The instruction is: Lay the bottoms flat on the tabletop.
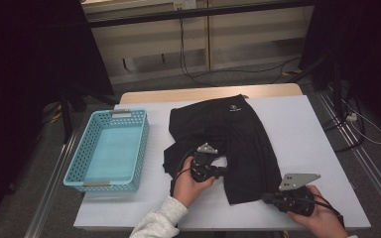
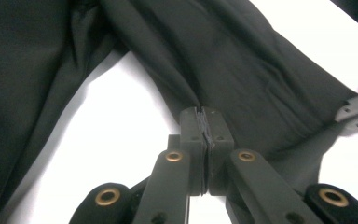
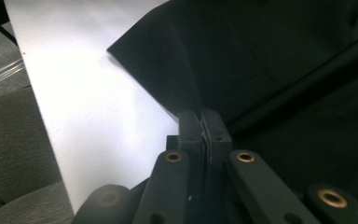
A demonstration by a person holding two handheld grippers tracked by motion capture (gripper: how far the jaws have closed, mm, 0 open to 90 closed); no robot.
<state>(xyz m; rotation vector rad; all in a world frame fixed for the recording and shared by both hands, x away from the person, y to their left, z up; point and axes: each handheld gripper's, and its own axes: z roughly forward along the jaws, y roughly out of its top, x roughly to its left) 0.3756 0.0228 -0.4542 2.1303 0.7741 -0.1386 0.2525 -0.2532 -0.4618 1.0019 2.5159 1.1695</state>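
A pair of black shorts [image 1: 228, 141] lies spread on the white desk [image 1: 317, 148], waistband away from the person, just right of an empty turquoise basket [image 1: 110, 148]. The left gripper [image 2: 207, 122] has its fingers clenched on a fold of fabric at the crotch, between the two legs. The right gripper [image 3: 203, 125] pinches the hem edge of the near right leg. Holding both points likely lets the person lift and fold one leg over the other before the shorts go into the basket.
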